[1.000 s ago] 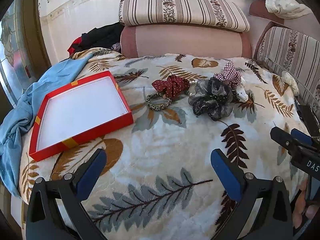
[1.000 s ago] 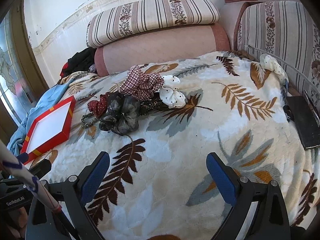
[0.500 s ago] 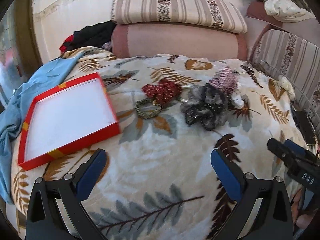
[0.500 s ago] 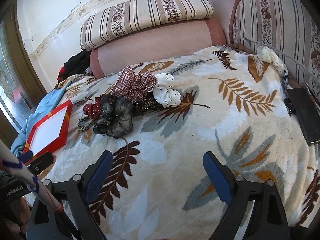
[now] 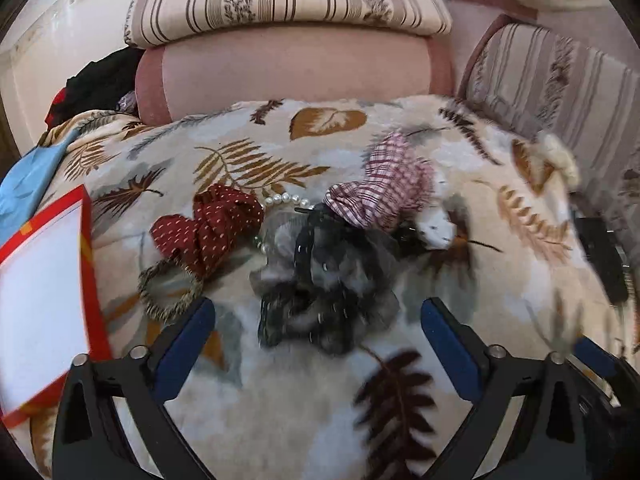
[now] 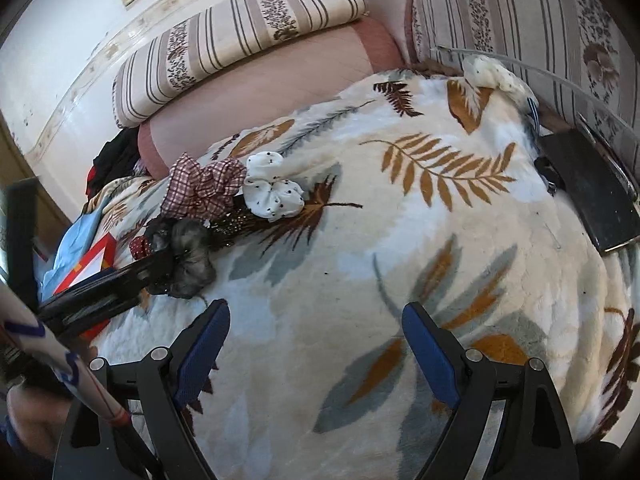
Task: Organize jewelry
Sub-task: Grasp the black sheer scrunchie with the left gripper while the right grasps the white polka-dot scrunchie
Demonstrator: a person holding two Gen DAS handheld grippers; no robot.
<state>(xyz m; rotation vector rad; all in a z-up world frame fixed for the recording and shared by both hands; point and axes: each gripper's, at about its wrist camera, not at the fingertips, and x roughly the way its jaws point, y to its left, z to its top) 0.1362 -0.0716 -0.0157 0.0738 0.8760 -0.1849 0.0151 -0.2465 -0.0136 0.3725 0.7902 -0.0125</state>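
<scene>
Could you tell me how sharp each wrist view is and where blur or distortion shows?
Left wrist view: motion-smeared, most at the right edge; the grey scrunchie and red box look soft. Right wrist view: crisp, the white dotted scrunchie clear. Both bend the striped cushion with fisheye curvature.

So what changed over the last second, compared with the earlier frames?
The left gripper moved in toward the grey scrunchie, which now lies just ahead of its fingertips; its jaws are closing slightly, nothing between them yet. The right gripper shifted only a little and holds nothing. The scrunchie pile, red box and blanket stayed put.
</scene>
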